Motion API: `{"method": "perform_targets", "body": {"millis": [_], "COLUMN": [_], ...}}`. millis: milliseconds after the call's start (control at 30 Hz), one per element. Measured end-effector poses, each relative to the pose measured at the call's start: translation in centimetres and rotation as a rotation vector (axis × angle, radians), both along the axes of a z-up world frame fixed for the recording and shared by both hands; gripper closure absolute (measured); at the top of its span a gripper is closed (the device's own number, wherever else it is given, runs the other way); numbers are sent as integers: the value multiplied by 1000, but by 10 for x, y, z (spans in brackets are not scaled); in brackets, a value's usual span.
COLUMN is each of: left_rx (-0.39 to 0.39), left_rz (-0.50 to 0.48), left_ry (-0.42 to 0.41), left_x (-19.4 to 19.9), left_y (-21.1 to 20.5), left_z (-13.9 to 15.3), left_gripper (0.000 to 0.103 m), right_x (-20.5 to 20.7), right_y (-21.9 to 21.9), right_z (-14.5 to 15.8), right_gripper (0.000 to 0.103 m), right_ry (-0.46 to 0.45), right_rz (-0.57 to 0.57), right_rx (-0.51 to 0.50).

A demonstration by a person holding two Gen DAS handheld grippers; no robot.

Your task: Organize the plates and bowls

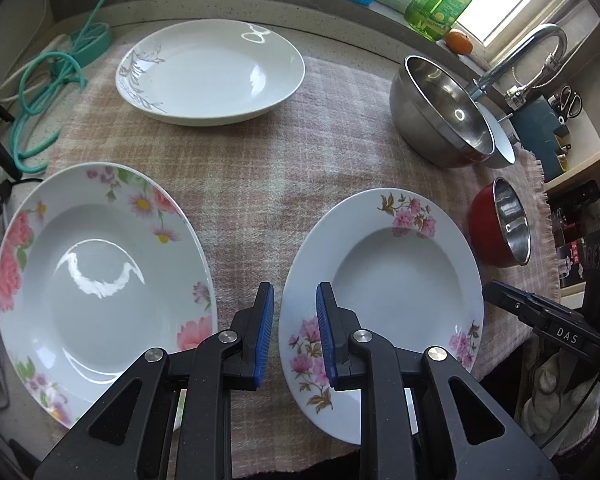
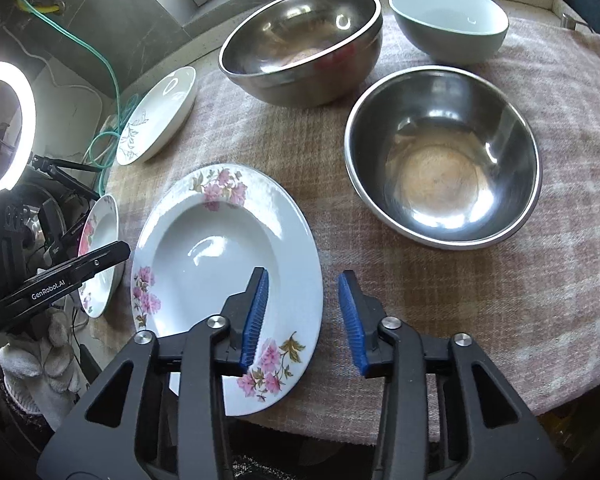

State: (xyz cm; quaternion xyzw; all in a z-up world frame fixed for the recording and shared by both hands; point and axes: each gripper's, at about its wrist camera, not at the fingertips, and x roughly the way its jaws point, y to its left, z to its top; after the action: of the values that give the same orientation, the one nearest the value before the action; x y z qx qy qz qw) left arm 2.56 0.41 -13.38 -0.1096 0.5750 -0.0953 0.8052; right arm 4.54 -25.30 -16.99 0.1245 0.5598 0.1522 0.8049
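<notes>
Where the left wrist view looks down its own fingers, we see the left gripper [image 1: 295, 332] at lower centre with its blue pads a narrow gap apart and nothing clamped between them; the left edge of the pink-flower plate [image 1: 384, 304] lies just under the right pad, but we cannot tell whether they touch. That plate rests on the checked cloth [image 1: 260, 160] covering the desk. At lower left lies the rose plate [image 1: 100, 284], and at upper centre the grey-leaf plate [image 1: 210, 72]. At upper right stands the large steel bowl [image 1: 440, 112], with the red bowl [image 1: 500, 224] below it at the right edge. The other tool's black body enters at the lower right.

In the right wrist view, the right gripper [image 2: 305, 312] stands at lower centre with its fingers well apart, gripping nothing. The left pad hangs over the pink-flower plate [image 2: 220, 248], the right pad over bare cloth just beside the plate's rim. The steel-lined bowl [image 2: 444, 156] sits at right centre, the large steel bowl [image 2: 304, 44] at upper centre, and a white-lined bowl [image 2: 450, 20] at upper right. The grey-leaf plate [image 2: 156, 116] and the rose plate [image 2: 100, 252] lie toward the left edge, the latter partly hidden by the left tool.
</notes>
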Motion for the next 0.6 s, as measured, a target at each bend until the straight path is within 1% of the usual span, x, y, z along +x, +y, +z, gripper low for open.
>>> {"method": "perform_targets", "body": {"millis": [33,67,100,200,267,300,333,367,400,600], "left_rx": [5,10,19,49,78,90,102,112,121,157], "left_rz": [5,11,17,35,44,50,59,70,79,127], "left_ry": [-12,-23,-36,-73,-99,-110,-118,-128,-139,-168], "left_x": [-1,-2,-4,-8,-11,-12,-13,-14,-16,-22], "left_y": [2,3,5,11,16,18,22,25,29,48], "left_z": [4,8,12,23,29,32,34,36,38,46], "left_gripper": [83,83,83,69,66,63,55,50,48,48], "right_x": [0,0,0,1,1,1,1,2,3,8], "right_y": [2,4,7,20,30,35,41,47,53,85], "right_z": [5,9,14,26,31,33,35,37,38,43], "right_gripper": [50,45,44,40,31,29,27,27,27,21], "right_ry": [-16,-34,-51,-93,-114,-122,-130,-134,-137,-150], "right_rz": [5,13,22,57,85,101,117,133,147,212], "right_rx": [-6,-11,-19,-45,-55,-58,-61,-64,-67,-65]}}
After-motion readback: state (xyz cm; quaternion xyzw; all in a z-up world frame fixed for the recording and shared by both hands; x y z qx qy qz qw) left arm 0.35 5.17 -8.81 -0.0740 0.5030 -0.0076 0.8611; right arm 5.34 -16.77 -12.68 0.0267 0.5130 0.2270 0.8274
